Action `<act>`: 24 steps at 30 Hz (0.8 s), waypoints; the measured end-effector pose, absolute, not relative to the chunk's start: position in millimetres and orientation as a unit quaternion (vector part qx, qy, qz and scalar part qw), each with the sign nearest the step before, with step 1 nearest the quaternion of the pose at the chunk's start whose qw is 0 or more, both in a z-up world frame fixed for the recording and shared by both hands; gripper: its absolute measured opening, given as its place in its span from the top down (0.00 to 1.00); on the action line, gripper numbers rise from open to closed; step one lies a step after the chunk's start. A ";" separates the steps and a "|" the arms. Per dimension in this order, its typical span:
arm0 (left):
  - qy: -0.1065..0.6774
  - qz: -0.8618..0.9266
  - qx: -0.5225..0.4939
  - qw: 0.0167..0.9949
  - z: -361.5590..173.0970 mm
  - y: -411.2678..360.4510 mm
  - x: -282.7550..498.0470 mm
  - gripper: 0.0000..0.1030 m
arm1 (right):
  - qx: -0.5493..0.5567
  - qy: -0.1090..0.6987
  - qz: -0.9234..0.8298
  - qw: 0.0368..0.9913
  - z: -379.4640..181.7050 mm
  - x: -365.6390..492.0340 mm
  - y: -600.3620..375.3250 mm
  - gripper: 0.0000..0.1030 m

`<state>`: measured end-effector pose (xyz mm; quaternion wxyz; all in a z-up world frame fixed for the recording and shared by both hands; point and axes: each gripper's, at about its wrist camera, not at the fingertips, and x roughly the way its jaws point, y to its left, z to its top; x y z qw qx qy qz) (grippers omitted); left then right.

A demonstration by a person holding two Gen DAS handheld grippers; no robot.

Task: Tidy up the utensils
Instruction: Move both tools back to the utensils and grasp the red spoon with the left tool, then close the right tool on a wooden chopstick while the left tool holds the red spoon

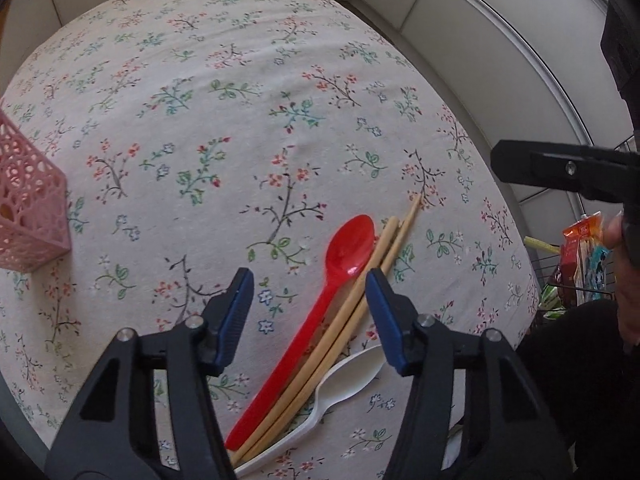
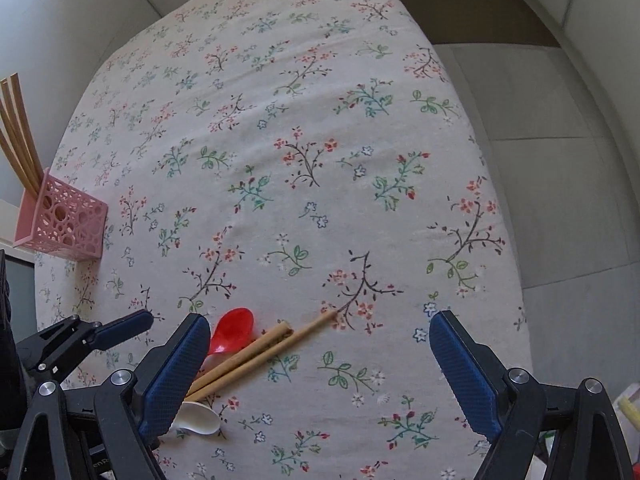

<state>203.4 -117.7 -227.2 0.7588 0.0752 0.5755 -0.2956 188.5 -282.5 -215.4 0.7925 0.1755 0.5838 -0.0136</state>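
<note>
Left gripper point(image 1: 310, 312) fingers spread over red spoon point(image 1: 316, 312) and chopsticks point(image 1: 352, 312); right gripper point(image 2: 320, 372) fingers wide apart too.

A glossy red plastic spoon point(image 1: 347, 249), pale bamboo chopsticks point(image 1: 362, 280) and a white plastic spoon point(image 1: 347, 376) on cream floral tablecloth point(image 1: 240, 120); pink lattice plastic basket point(image 1: 28, 208) at nine o'clock.

home dining table, floral tablecloth point(image 2: 280, 140)
</note>
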 end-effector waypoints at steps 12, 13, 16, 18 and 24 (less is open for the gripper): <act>0.575 -0.312 0.094 0.750 -244.3 -154.9 217.3 0.71 | 0.197 0.592 -0.027 0.781 -224.8 186.1 -305.2 0.10; 0.575 -0.311 0.096 0.750 -244.2 -155.9 218.1 0.71 | 0.198 0.593 -0.028 0.780 -225.6 185.7 -306.4 0.10; 0.578 -0.308 0.093 0.750 -246.1 -157.0 220.8 0.87 | 0.200 0.596 -0.029 0.777 -228.5 185.9 -308.3 0.10; 0.579 -0.304 0.087 0.752 -246.9 -155.7 224.0 0.92 | 0.201 0.599 -0.029 0.775 -230.9 185.9 -308.2 0.10; 0.579 -0.298 0.069 0.756 -246.9 -146.9 230.5 0.96 | 0.197 0.610 -0.024 0.767 -238.6 187.9 -302.4 0.10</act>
